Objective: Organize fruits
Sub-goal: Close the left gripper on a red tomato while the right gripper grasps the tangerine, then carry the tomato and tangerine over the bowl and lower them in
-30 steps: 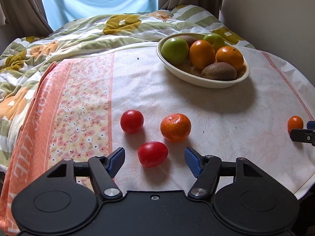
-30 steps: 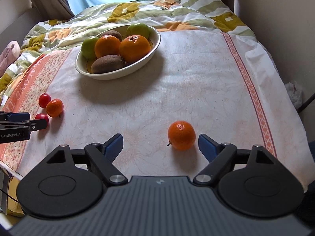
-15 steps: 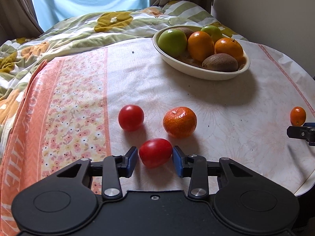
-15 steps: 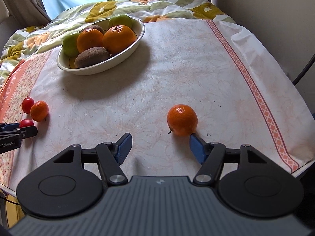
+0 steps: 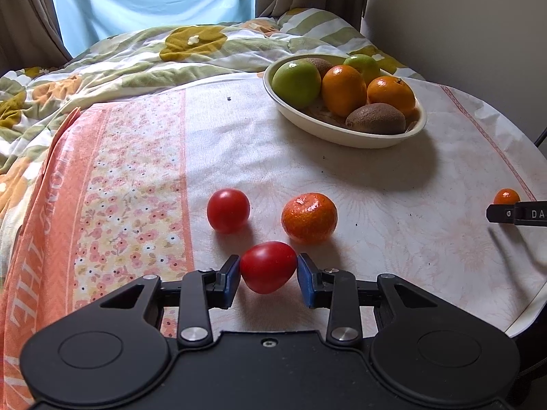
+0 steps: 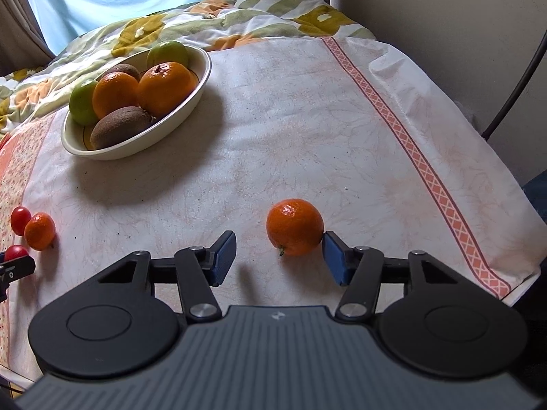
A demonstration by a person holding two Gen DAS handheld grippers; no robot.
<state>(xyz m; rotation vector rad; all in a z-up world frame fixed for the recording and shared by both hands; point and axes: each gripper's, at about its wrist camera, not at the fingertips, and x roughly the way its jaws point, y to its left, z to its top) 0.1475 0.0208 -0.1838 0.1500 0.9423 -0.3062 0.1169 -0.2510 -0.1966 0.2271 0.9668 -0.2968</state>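
Observation:
My left gripper (image 5: 268, 276) is shut on a red tomato (image 5: 267, 266), both blue pads touching it, low over the cloth. A second tomato (image 5: 228, 210) and a mandarin (image 5: 309, 218) lie just beyond. The cream bowl (image 5: 355, 136) holds green apples, oranges and kiwis at the far right. My right gripper (image 6: 278, 259) is open around another mandarin (image 6: 294, 226); its right pad touches the fruit, the left pad stands apart. The bowl shows in the right wrist view (image 6: 136, 148) at the far left.
The table wears a white cloth with an orange flowered border (image 5: 112, 184). A bed with a flowered quilt (image 5: 136, 58) lies behind. A wall (image 6: 461, 17) stands to the right. The table's front edge (image 6: 495, 294) is near the right gripper.
My left gripper moved forward and closed on the near tomato. My right gripper narrowed and shifted so its right pad now touches the mandarin.

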